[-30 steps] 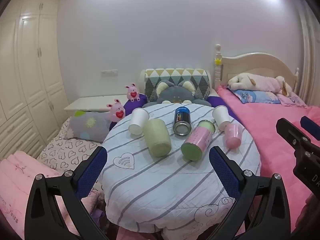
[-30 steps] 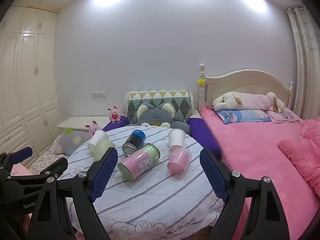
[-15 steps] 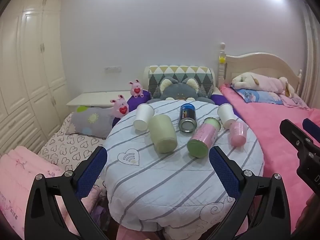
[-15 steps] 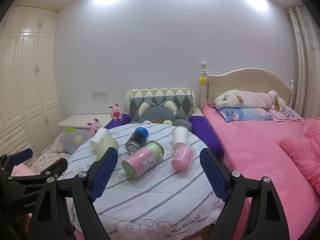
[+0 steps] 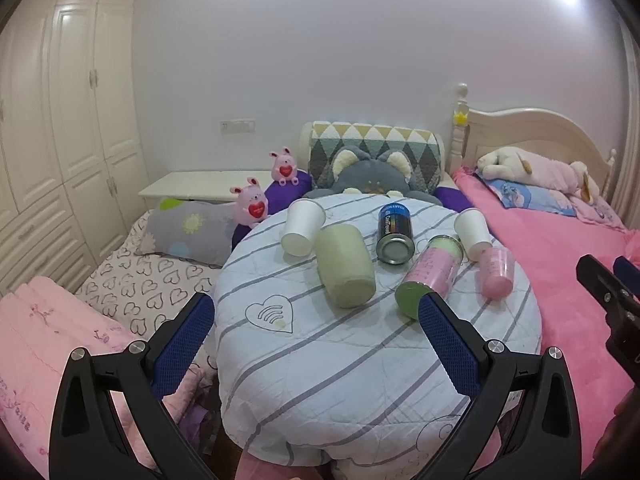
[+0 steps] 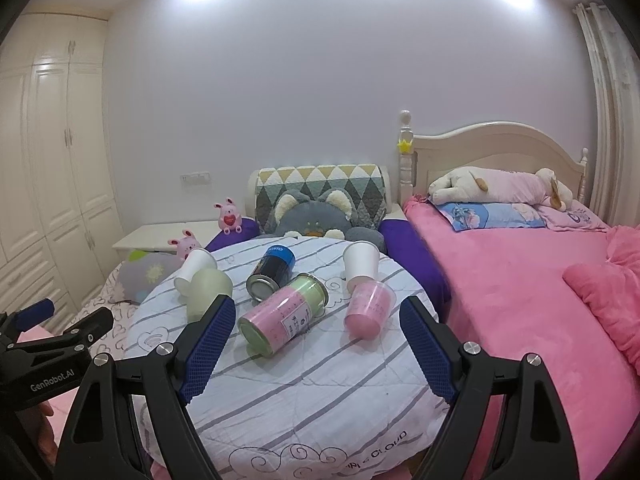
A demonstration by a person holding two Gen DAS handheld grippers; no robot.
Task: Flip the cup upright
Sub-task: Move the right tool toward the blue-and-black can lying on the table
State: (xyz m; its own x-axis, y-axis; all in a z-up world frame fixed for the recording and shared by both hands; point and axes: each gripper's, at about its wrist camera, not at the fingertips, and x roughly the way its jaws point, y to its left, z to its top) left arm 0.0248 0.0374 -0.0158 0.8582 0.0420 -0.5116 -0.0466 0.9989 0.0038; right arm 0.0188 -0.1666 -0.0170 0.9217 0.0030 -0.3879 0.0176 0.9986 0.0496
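Observation:
Several cups and cans lie on their sides on a round table with a striped cloth. They are a white paper cup, a pale green cup, a blue can, a pink can, a second white cup and a pink cup. My left gripper is open and empty near the table's front. My right gripper is open and empty too.
A pink bed with plush toys runs along the right. A grey plush and a patterned cushion sit behind the table. A low bed with heart-print bedding and white wardrobes are at the left.
Both views have pulled back and risen a little, so the table sits lower and slightly farther. Nothing on the table has moved. Both grippers stay open.

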